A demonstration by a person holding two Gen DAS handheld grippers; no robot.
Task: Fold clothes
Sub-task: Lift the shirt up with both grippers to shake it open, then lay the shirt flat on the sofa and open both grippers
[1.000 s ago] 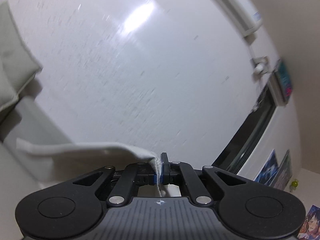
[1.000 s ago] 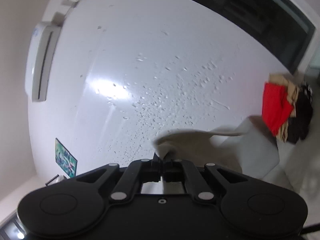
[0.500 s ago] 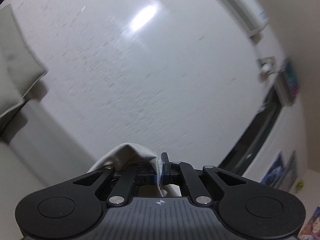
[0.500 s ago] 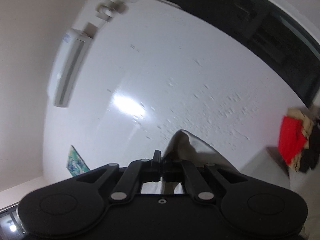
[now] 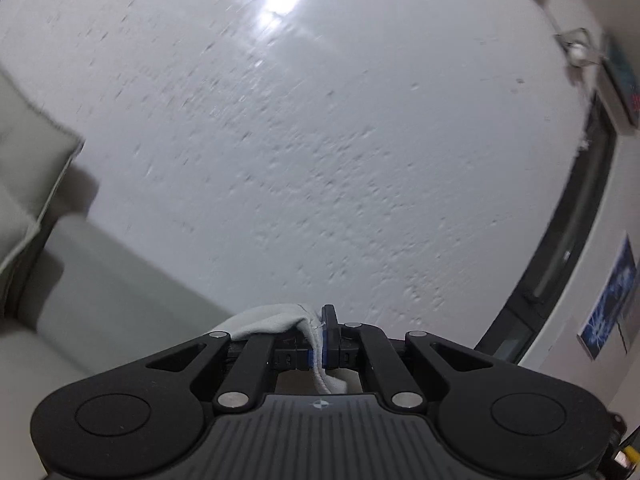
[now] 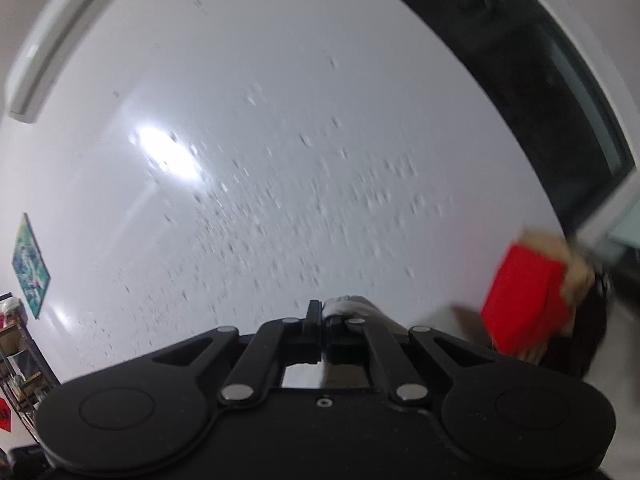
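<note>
My left gripper (image 5: 320,344) is shut on an edge of a pale grey garment (image 5: 268,322); the cloth bunches over the left finger and hangs down between the jaws. My right gripper (image 6: 322,332) is shut on another part of the same pale garment (image 6: 356,308), which drapes off to the right. Both grippers are tilted up and face a white speckled surface (image 5: 320,140), which also fills the right wrist view (image 6: 300,180). Most of the garment is hidden below the grippers.
A pale cushion (image 5: 28,152) sits at the far left. A pile of clothes with a red piece (image 6: 524,300) on top lies at the right. A dark window (image 6: 560,80) and an air conditioner (image 6: 52,48) show at the edges.
Both grippers keep their hold and have tilted further up. The visible cloth has shrunk to a small bunch at the jaws in both views. The red pile has moved closer in the right view.
</note>
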